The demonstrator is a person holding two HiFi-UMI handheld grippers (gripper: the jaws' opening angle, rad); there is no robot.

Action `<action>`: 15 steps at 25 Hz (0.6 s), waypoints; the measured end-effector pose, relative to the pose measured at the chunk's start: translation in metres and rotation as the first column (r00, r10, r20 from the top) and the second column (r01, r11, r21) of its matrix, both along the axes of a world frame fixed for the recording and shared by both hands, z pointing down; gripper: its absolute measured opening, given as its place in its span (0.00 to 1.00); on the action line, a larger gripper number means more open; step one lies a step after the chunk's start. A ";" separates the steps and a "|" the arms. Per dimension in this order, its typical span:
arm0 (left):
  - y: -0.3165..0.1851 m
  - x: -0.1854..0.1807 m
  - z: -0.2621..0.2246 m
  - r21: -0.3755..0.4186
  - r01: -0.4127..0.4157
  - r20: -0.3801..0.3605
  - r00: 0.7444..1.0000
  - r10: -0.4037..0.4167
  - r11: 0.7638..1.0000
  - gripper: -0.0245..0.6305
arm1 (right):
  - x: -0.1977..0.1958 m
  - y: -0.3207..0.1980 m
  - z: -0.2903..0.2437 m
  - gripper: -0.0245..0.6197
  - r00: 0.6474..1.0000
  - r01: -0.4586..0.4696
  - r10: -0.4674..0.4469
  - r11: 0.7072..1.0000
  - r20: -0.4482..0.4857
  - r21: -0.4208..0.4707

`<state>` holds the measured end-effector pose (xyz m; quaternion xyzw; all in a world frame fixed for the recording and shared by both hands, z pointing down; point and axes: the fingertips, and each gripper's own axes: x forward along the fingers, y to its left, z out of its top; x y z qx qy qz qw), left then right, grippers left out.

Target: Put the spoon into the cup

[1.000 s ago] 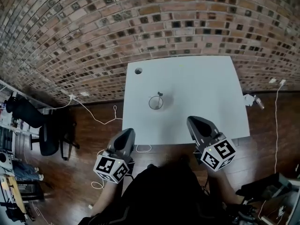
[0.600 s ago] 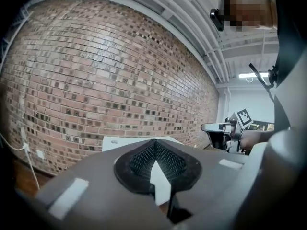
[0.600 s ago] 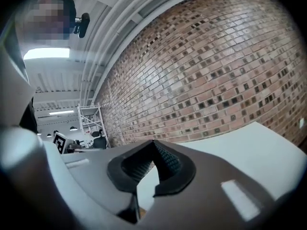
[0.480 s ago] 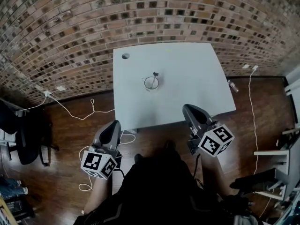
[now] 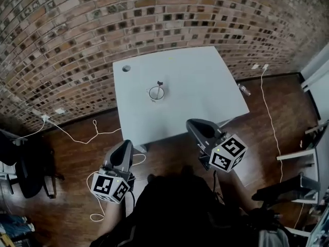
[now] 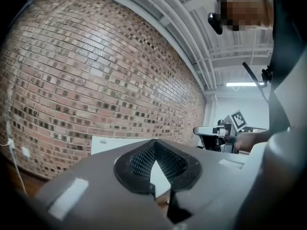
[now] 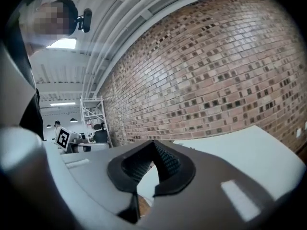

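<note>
White table [image 5: 195,86] by brick wall [image 5: 103,14], wood floor [image 5: 67,158], left gripper [image 5: 125,145] and right gripper [image 5: 193,124] fingers closed, empty

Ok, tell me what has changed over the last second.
The left tongs and right tongs drew back from the table with the person and now hang off its near edge, over the floor. Nothing was gripped or released: both are shut and empty. The spoon stays in the cup.
</note>
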<state>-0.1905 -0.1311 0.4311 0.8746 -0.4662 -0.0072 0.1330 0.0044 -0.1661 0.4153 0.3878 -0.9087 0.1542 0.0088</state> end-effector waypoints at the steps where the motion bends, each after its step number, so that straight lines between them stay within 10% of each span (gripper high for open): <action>1: 0.002 0.003 -0.001 -0.003 0.006 -0.001 1.000 -0.006 1.000 0.04 | 0.003 0.000 -0.001 0.05 1.000 0.010 -0.010 1.000 -0.002 0.003; 15: -0.001 0.052 -0.016 0.006 0.103 0.042 0.994 -0.103 0.995 0.04 | 0.070 -0.007 -0.020 0.05 0.998 0.053 -0.055 0.997 0.027 0.055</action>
